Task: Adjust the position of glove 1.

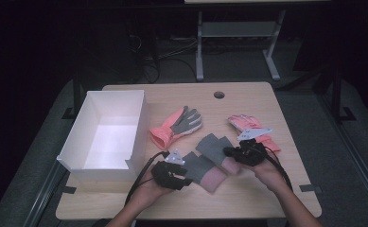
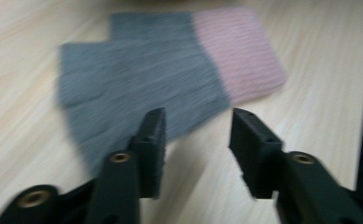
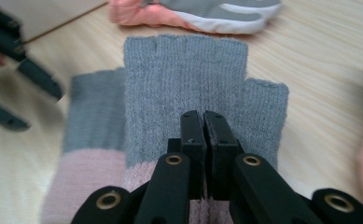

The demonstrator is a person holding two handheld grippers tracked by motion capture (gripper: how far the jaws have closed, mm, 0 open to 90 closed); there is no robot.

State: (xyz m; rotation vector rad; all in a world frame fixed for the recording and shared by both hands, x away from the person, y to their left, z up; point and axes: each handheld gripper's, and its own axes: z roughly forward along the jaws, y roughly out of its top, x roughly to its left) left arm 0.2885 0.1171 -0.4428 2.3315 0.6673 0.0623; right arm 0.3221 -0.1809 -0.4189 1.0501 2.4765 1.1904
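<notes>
Jaws of the left gripper (image 1: 184, 176) stand apart with bare table (image 1: 248, 198) between them, just off the near edge of the left knit glove (image 2: 137, 84), which lies flat right of the box (image 1: 108, 135). The right gripper (image 1: 229, 152) has its jaws clenched on the right knit glove (image 3: 188, 88), overlapping the first, farther right of the box. Beyond them, right of the box, lie a coral glove (image 1: 177, 125) and a second coral glove (image 1: 248, 124).

Dark room, grey carpet (image 1: 309, 113), wooden table (image 1: 248, 198), metal desk legs (image 1: 199, 47)
</notes>
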